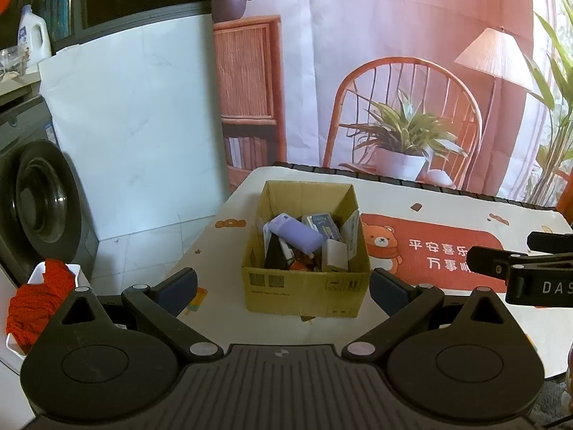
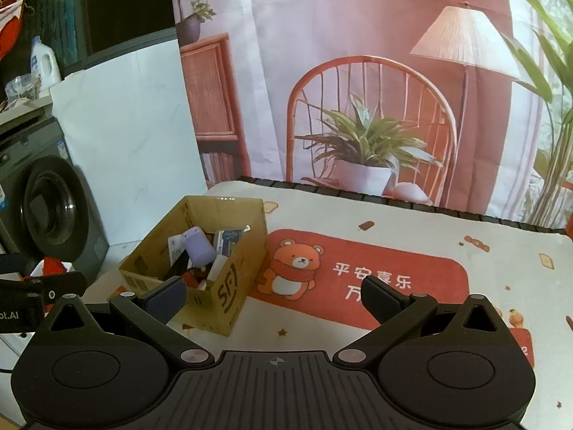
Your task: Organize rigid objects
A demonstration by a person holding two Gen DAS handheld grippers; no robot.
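A brown corrugated cardboard box (image 1: 306,251) sits on the desk (image 2: 412,229), left of its red bear print. Inside lie jumbled rigid things: a smooth rounded lilac case (image 1: 295,233) and a white block (image 1: 335,255). Left gripper (image 1: 284,288) and right gripper (image 2: 274,299) spread their fingers, empty.
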